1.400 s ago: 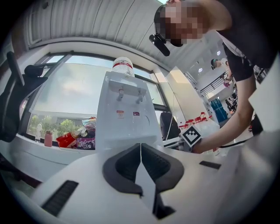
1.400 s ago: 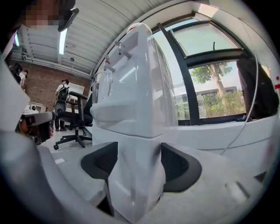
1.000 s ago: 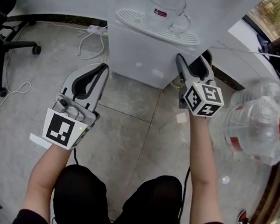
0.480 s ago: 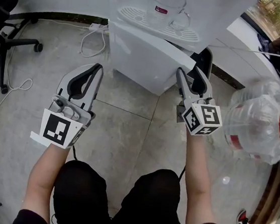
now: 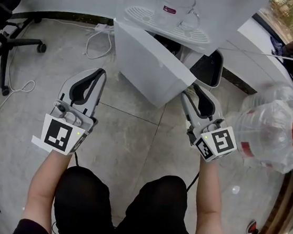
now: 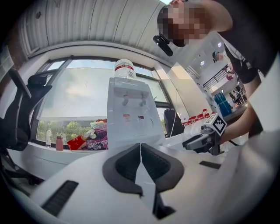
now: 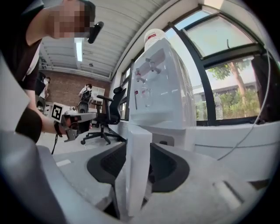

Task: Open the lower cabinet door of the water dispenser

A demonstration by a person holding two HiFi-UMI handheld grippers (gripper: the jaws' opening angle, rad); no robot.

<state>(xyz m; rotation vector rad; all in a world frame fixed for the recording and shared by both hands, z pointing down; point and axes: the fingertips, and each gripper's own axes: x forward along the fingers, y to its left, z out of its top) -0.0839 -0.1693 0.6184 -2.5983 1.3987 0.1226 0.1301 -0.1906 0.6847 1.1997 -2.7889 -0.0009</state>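
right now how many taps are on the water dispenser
2. In the left gripper view, one tap sits beside the other tap, both on the upper front of the water dispenser. None seems hidden.

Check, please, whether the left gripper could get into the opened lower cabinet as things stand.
Probably not directly: the door, its edge between the closing jaws of the right gripper, stands swung out between the left gripper and the cabinet opening. It would have to go round.
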